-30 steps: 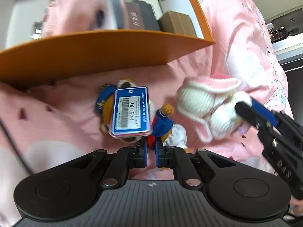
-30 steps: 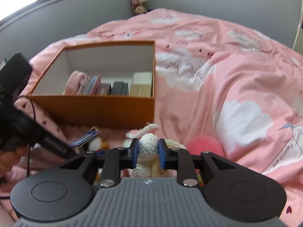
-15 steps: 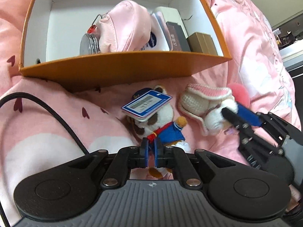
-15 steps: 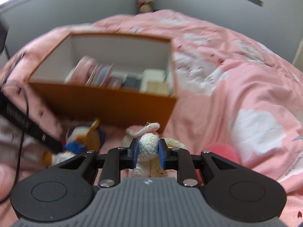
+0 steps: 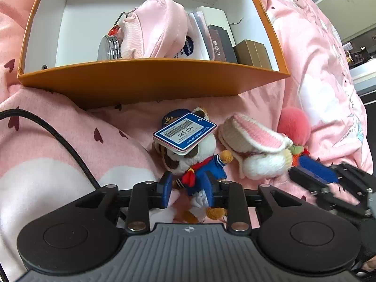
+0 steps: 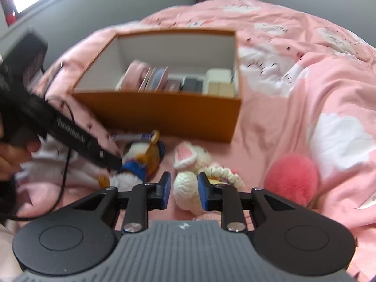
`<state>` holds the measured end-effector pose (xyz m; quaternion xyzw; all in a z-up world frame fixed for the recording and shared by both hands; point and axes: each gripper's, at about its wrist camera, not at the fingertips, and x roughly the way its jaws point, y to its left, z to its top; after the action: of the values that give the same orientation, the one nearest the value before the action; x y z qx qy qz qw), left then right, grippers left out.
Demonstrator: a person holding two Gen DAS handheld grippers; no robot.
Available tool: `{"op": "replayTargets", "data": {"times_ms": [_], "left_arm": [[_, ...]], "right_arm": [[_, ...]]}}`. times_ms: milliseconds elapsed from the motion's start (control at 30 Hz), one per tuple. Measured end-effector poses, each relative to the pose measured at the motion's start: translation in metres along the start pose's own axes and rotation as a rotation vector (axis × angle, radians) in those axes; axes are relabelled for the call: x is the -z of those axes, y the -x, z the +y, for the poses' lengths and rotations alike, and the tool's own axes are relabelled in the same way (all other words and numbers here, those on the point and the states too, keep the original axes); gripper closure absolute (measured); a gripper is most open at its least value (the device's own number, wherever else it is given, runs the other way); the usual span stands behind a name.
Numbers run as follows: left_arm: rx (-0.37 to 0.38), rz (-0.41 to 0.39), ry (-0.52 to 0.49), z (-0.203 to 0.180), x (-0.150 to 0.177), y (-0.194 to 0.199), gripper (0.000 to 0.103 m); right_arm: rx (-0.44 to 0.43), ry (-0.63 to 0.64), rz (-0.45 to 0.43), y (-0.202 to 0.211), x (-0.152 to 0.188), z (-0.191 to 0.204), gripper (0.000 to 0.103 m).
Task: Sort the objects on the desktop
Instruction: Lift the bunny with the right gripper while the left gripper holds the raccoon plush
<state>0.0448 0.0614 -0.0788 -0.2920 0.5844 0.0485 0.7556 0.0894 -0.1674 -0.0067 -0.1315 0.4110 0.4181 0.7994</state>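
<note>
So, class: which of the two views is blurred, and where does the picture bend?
Right wrist view: blurred all over, the box and left gripper smeared. Left wrist view: mostly sharp; only the right gripper smears. Both bend at the edges, as fisheyes do.

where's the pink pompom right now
The pink pompom lies on the pink bedspread, right of the crocheted bunny and outside the orange box; in the left wrist view it peeks out behind the bunny.
</note>
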Motion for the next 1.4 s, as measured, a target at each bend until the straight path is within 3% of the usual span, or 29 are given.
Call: {"op": "replayTargets", "data": {"times_ms": [100,333,467,700,967,1067,1200,1333,1400], "left_arm": [[0.000,-0.001,0.021,0.000,-0.002,-0.004,0.065],[0.006,0.013,0.067,-0.001,-0.004,-0.019,0.055],[0.001,0.018,0.064,-0.004,-0.003,-0.022,0.053],[0.017,0.034,0.069,-0.010,0.000,-0.015,0.053],[0.022,0.081,0.116,-0.014,-0.002,-0.039,0.050],[0.021,0.090,0.125,-0.015,-0.004,-0.047,0.049],[0.021,0.087,0.106,-0.016,-0.004,-0.049,0.049],[0.034,0.085,0.108,-0.013,-0.003,-0.048,0.049],[0.035,0.084,0.107,-0.013,-0.003,-0.047,0.049]], "right_arm": [[0.052,-0.052,-0.020,0.000,-0.006,-0.019,0.071],[0.111,-0.351,0.030,-0.030,0.004,-0.087,0.070],[0.072,-0.479,0.019,-0.034,0.014,-0.106,0.070],[0.088,-0.487,-0.028,-0.034,0.005,-0.109,0.070],[0.130,-0.368,0.019,-0.061,-0.002,-0.097,0.071],[0.088,-0.370,0.056,-0.069,0.001,-0.097,0.071],[-0.038,-0.409,0.089,-0.068,0.006,-0.095,0.070],[-0.086,-0.437,0.124,-0.067,0.014,-0.088,0.057],[-0.153,-0.475,0.166,-0.070,0.023,-0.087,0.047]]}}
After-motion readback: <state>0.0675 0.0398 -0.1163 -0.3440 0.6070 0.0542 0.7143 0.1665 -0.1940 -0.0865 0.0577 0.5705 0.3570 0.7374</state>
